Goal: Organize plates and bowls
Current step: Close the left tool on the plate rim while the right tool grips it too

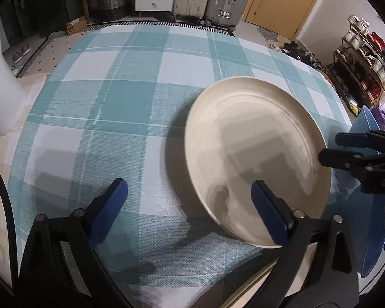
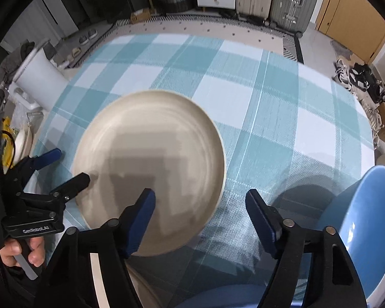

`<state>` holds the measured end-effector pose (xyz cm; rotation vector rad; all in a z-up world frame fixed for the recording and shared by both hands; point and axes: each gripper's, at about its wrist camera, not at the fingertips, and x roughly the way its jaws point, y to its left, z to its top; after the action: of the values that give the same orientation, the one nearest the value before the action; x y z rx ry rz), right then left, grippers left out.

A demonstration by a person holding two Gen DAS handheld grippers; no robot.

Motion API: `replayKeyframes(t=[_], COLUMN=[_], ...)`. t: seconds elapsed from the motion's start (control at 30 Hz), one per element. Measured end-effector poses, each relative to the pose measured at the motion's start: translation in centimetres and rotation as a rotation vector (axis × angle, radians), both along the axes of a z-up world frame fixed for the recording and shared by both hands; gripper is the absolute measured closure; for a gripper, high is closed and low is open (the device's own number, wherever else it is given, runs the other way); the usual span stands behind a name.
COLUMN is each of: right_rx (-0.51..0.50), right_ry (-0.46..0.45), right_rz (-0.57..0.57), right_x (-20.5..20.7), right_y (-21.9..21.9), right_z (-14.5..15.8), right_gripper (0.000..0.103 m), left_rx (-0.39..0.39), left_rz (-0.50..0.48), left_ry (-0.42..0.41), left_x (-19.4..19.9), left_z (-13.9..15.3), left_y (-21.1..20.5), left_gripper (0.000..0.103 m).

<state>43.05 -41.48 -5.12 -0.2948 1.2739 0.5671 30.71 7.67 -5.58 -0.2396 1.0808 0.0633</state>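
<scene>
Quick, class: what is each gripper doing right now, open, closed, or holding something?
Left gripper: open, holding nothing; one finger reaches over the cream plate.
Right gripper: open, holding nothing; the blue bowl sits beside it.

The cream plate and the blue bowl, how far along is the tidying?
Nothing looks stacked yet. The cream plate lies alone on the checked cloth; the blue bowl sits apart at the right edge. Nothing is in hand: the left gripper and the right gripper are both open and empty. Gathering them is left.

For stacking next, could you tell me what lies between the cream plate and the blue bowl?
Only bare checked tablecloth separates cream plate and blue bowl, in the right wrist view.
</scene>
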Motion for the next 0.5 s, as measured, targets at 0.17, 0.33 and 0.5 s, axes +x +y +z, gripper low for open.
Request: replayKeyframes(t=[0.17,0.33,0.5], right_rx=[-0.014,-0.026,-0.029], right_ry=[0.029,0.03,0.036], right_rz=[-0.015,-0.013,-0.02], right_x=[0.6,0.8,1.0], right_y=[-0.1,0.1,0.0], right_z=[-1.3,-2.0,-2.5], right_gripper=[0.038,0.051,0.068], left_rx=[0.01,0.023,0.054], left_rz=[-0.016,-0.025,-0.044], left_ry=[0.008,0.014,0.003], left_x=[0.2,0.3,0.3], left_z=[-0.5,-0.9,-0.8], left_y=[-0.6,-1.0,-1.5], left_gripper=[0.021,0.036,0.062])
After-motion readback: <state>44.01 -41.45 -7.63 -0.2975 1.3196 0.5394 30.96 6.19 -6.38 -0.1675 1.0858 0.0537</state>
